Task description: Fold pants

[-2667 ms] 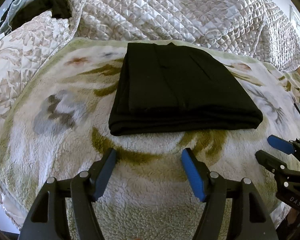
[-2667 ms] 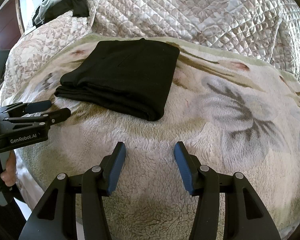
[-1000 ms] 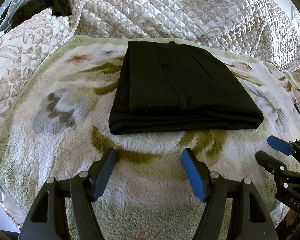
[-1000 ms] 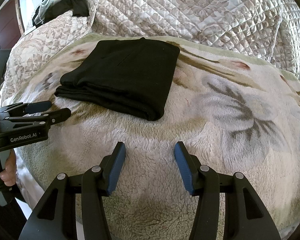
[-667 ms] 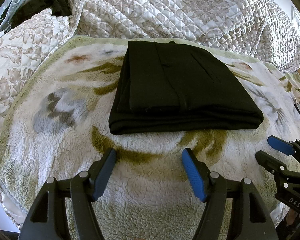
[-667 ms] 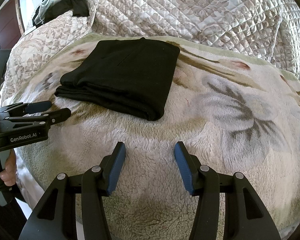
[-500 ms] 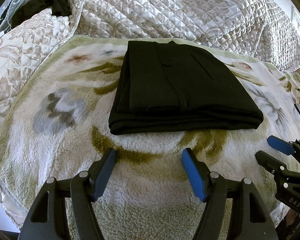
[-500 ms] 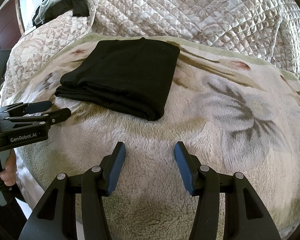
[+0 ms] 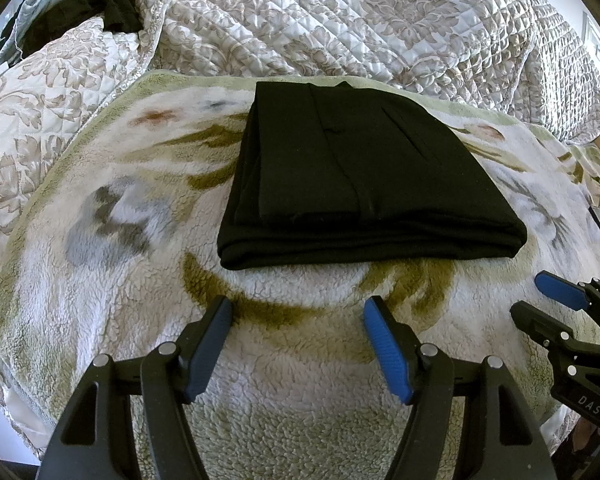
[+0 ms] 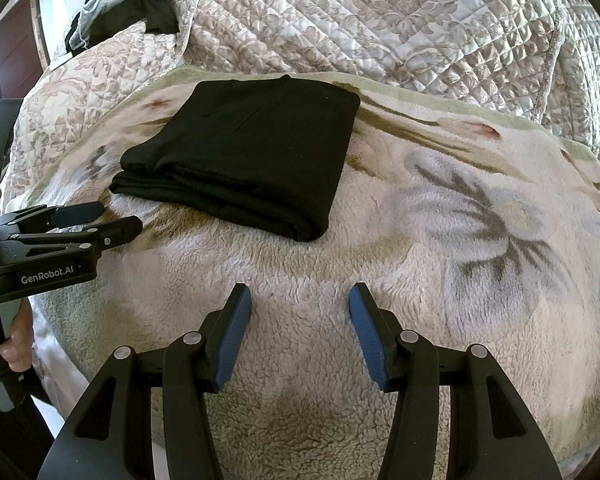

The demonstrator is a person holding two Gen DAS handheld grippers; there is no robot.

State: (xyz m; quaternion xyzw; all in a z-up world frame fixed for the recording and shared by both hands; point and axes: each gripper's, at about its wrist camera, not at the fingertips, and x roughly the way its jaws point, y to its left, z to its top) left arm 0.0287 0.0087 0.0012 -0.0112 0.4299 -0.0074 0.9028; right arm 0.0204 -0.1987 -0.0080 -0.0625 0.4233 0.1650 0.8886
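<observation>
On the bed, atop a fuzzy cream fleece blanket (image 9: 300,412) w/ olive & grey floral print, lie the black pants (image 9: 360,176), folded into a compact rectangular stack w/ layered edges showing along the near side. They sit flat, toward the far edge of the blanket, close to the quilted beige-and-white floral bedspread (image 9: 380,20) that rises behind. Left gripper (image 9: 298,312), black w/ blue pads, hangs over bare fleece just short of the pants' near edge; jaws stand wide, nothing between them, not touching the fabric. Right gripper (image 10: 300,296), same build, is also spread apart & empty, over bare blanket to the right of the pants and nearer the camera than the stack's folded corner. In the right wrist view the left gripper shows at the left edge, its tips near the pants' near-left corner but apart from it; a hand (image 10: 18,340) grips its handle below. In the left wrist view the right gripper appears at the far right, well clear of the pants. A heap of dark & pale clothing (image 9: 80,4) sits at the far-left corner of the bed.
</observation>
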